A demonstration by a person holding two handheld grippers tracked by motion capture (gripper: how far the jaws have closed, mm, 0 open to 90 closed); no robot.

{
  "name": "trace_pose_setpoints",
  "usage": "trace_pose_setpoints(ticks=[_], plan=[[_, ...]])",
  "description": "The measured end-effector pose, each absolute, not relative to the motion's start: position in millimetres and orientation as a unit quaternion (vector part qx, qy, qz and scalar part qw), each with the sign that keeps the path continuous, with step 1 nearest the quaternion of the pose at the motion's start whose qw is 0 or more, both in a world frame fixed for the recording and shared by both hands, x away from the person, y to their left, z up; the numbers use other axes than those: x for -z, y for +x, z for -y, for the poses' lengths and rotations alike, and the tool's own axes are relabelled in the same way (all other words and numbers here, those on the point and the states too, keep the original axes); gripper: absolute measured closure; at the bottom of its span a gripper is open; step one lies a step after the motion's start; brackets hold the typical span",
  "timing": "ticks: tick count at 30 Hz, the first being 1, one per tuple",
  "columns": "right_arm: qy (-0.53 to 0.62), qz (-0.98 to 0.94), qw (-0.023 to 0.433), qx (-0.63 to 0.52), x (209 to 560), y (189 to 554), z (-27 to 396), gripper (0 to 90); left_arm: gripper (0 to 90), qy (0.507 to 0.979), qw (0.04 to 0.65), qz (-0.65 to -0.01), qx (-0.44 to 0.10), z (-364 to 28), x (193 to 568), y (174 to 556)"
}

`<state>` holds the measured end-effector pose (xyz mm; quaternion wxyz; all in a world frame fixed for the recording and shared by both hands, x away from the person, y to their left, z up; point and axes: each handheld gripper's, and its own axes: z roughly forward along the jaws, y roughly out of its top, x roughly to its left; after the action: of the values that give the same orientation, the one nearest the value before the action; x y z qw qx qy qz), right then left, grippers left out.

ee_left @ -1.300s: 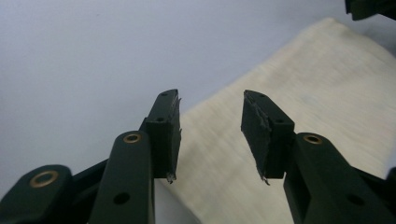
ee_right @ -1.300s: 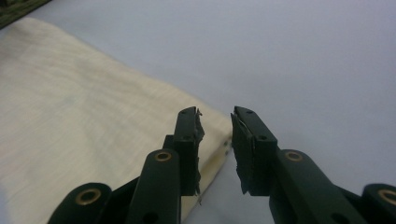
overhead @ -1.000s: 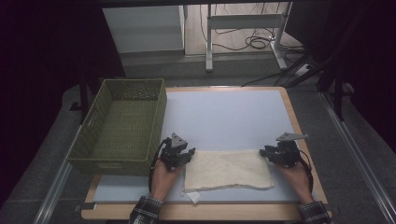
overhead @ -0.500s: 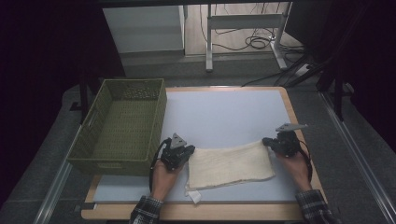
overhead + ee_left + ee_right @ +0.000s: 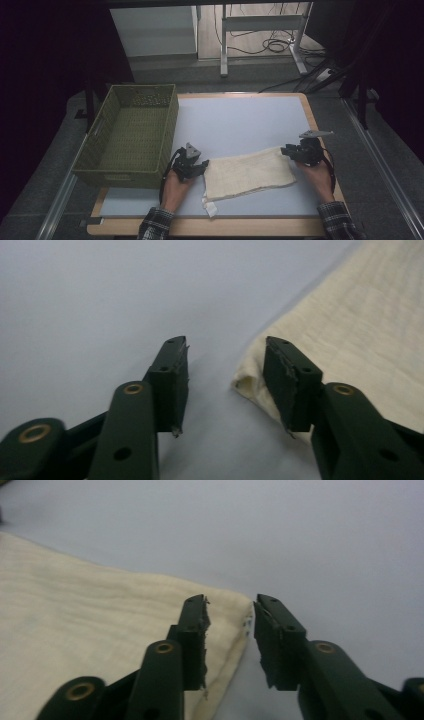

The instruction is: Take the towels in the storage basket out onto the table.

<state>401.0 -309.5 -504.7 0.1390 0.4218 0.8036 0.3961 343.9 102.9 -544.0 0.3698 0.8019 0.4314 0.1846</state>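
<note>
A cream folded cloth [image 5: 247, 172] lies flat on the pale table mat, slanting up toward the right. My left gripper [image 5: 197, 167] rests at the cloth's left end. In the left gripper view it [image 5: 225, 347] stands open, and the cloth's [image 5: 360, 330] rolled corner lies just inside the right-hand jaw. My right gripper [image 5: 290, 151] is at the cloth's far right corner. The right gripper view shows it [image 5: 230, 602] open by a narrow gap, the cloth's [image 5: 90, 620] corner edge lying between the jaws, ungripped.
A green woven basket [image 5: 130, 135] stands empty on the table's left side, close to my left hand. The pale mat [image 5: 240, 120] stretches bare behind the cloth. A wooden table rim [image 5: 320, 135] runs just right of my right gripper.
My right gripper has moved away from the person, swinging the cloth's right end farther up the table so the cloth now slants. The left gripper has stayed in place.
</note>
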Motion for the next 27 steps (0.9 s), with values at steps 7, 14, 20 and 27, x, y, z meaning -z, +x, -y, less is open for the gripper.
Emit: trace_pose_setpoints(ticks=[7,14,20,27], plan=[[0.424,-0.808,0.131,-0.388,502,381,308,53.2,39.1,0.794,0.367,-0.451,-0.176,-105,545,347],[0.394,-0.822,0.127,-0.391,499,355,293,50.2,37.8,0.794,0.368,-0.452,-0.172,-106,546,348],[0.362,-0.837,0.099,-0.398,501,343,273,52.2,37.9,0.793,0.369,-0.453,-0.172,-106,546,348],[0.325,-0.850,0.078,-0.407,508,332,245,57.6,37.9,0.793,0.369,-0.453,-0.173,-106,546,348]])
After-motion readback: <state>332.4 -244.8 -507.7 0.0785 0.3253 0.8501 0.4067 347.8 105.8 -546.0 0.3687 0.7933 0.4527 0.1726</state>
